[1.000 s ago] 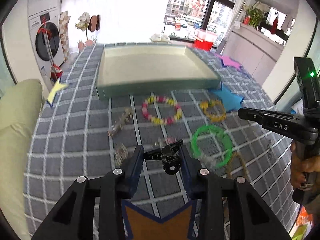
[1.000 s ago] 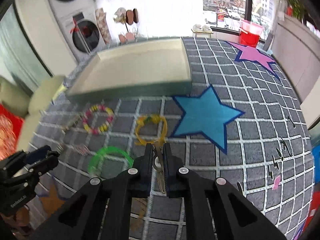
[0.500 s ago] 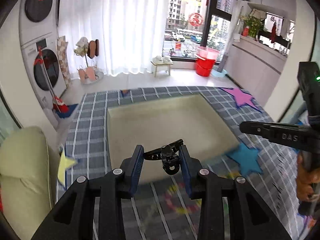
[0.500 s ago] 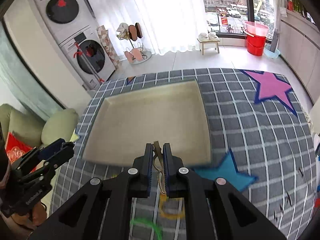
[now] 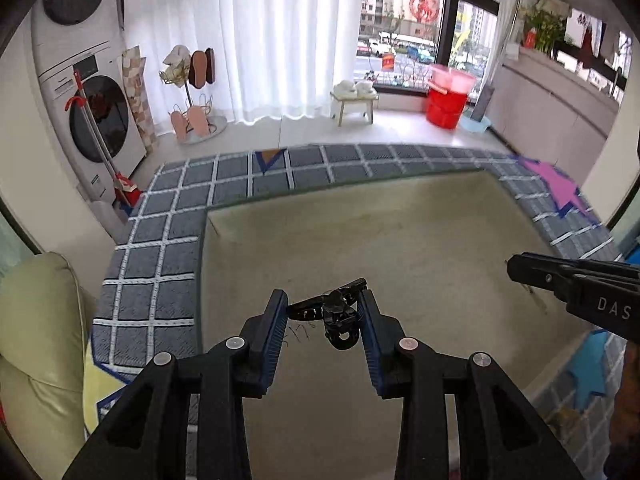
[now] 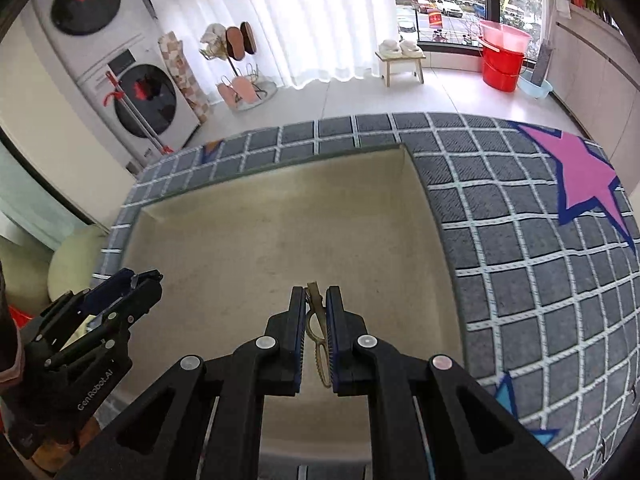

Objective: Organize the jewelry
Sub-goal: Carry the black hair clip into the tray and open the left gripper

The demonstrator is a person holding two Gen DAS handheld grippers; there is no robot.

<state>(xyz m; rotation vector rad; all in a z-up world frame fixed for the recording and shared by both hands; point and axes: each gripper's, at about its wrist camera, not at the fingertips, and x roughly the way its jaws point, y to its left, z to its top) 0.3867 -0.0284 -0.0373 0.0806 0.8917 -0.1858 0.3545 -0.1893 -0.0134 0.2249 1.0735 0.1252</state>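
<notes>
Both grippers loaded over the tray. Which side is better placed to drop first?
Left, marginally. The left gripper holds the black clip over the beige tray floor, well inside the rim. The right gripper, shut on the tan clip, is over the tray too, so either would probably work.

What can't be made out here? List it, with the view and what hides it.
- Left wrist view: the black hair clip in the left hand-held gripper is too tangled in outline to tell its shape.
- Right wrist view: the fingers of the right hand-held gripper cover most of the brass-coloured clip.
- Both views: the tray is cut off at its near end by the grippers.
</notes>
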